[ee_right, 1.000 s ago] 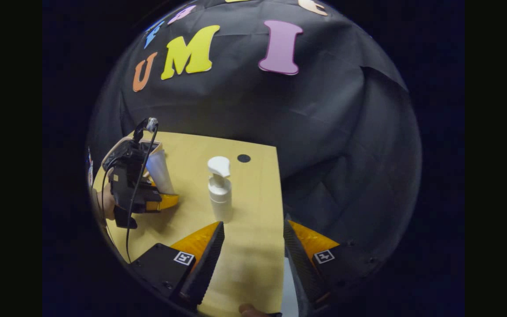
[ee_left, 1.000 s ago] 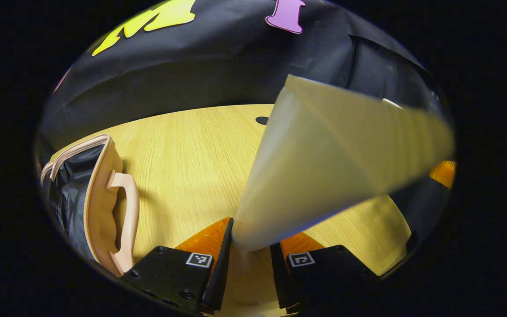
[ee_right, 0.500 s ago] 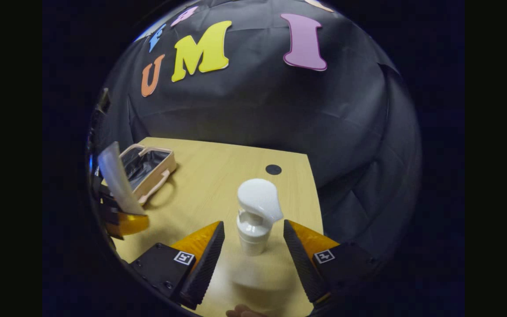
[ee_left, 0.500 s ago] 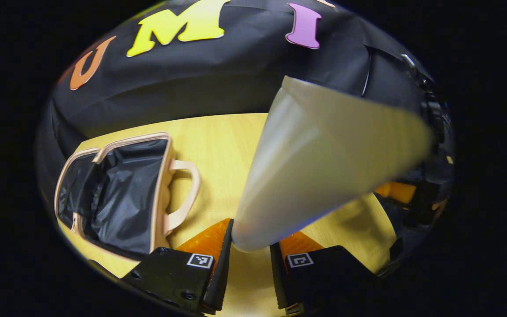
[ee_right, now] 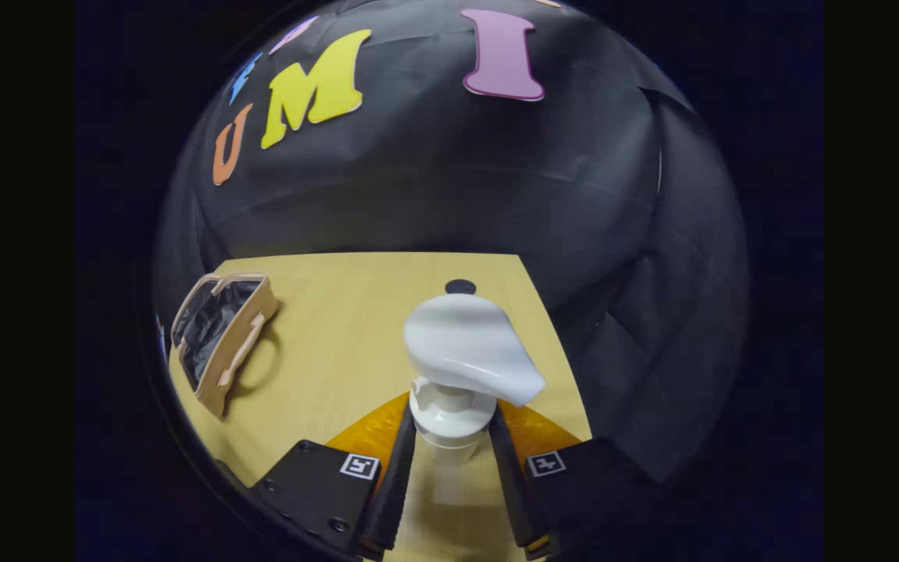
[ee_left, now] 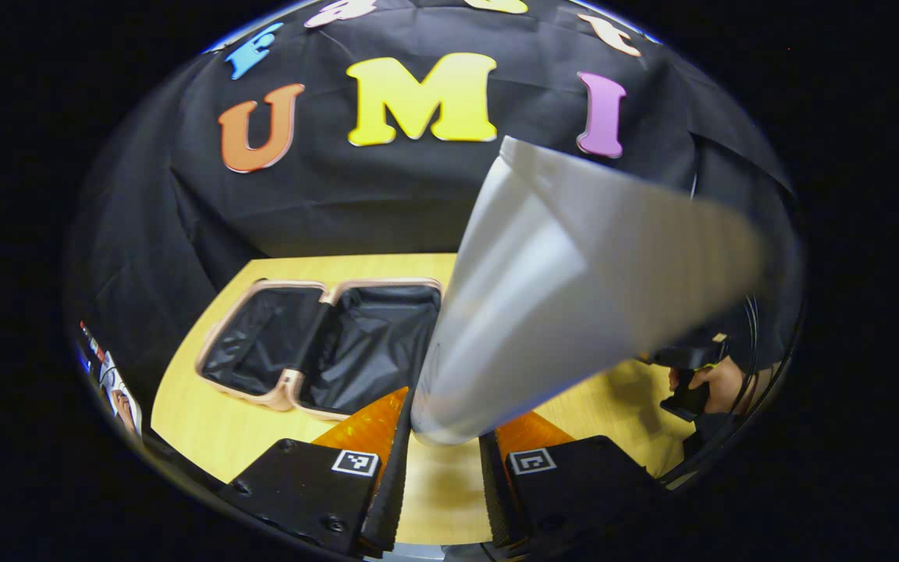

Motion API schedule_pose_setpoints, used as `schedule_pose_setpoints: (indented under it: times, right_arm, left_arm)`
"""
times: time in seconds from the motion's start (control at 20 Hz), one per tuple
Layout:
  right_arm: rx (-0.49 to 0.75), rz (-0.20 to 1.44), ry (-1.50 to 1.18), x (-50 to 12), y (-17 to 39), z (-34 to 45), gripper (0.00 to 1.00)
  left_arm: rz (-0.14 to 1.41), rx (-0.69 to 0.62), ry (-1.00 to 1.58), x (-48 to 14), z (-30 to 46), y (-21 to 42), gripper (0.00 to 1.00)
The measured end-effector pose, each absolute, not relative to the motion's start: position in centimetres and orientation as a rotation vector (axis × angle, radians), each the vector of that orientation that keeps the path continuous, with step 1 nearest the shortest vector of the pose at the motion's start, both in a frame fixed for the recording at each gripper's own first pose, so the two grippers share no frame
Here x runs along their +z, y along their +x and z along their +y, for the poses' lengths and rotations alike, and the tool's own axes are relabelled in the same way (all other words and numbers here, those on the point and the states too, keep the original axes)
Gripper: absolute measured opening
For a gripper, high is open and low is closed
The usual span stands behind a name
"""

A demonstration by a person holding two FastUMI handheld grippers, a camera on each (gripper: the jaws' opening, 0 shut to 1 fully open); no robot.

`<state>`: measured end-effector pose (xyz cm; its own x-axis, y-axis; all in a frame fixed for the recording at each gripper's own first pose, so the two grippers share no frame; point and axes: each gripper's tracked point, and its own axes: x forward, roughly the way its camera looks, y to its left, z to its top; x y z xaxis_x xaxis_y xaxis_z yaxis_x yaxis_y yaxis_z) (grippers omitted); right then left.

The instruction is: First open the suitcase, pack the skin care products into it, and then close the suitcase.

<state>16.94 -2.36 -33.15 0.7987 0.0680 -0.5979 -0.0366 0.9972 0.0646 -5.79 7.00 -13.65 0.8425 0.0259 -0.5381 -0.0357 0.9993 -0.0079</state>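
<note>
Above open suitcase (ee_left: 325, 343), left gripper (ee_left: 443, 460) clamping tube (ee_left: 566, 289), tilted

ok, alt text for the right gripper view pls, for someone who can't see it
The right gripper has its two fingers closed on the neck of a white pump bottle standing on a light wooden table. Farther off to the left, a small tan suitcase lies open on the table, its dark lining showing, in front of the booth's black cloth wall.

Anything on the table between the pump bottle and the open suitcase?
Nothing visible. In the right gripper view, bare table lies between the pump bottle, held in the right tool, and the open suitcase. The left tool holds a white tube near the suitcase.
</note>
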Motion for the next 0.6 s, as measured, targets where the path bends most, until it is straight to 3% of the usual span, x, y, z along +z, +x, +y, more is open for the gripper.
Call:
schedule_pose_setpoints:
  times: [0.3, 0.35, 0.6]
  right_arm:
    - [0.016, 0.626, 0.01, -30.0, 12.9, -1.0, 0.46]
    - [0.024, 0.62, 0.009, -28.9, 12.0, -0.4, 0.49]
    - [-0.038, 0.588, 0.073, -23.4, 7.3, 0.3, 0.49]
  left_arm:
    - [0.474, 0.081, -0.007, -9.9, 14.7, -4.2, 0.47]
    - [0.464, 0.078, -0.014, -9.7, 15.7, -3.8, 0.47]
    - [0.483, 0.036, -0.03, -12.2, 18.4, -0.3, 0.47]
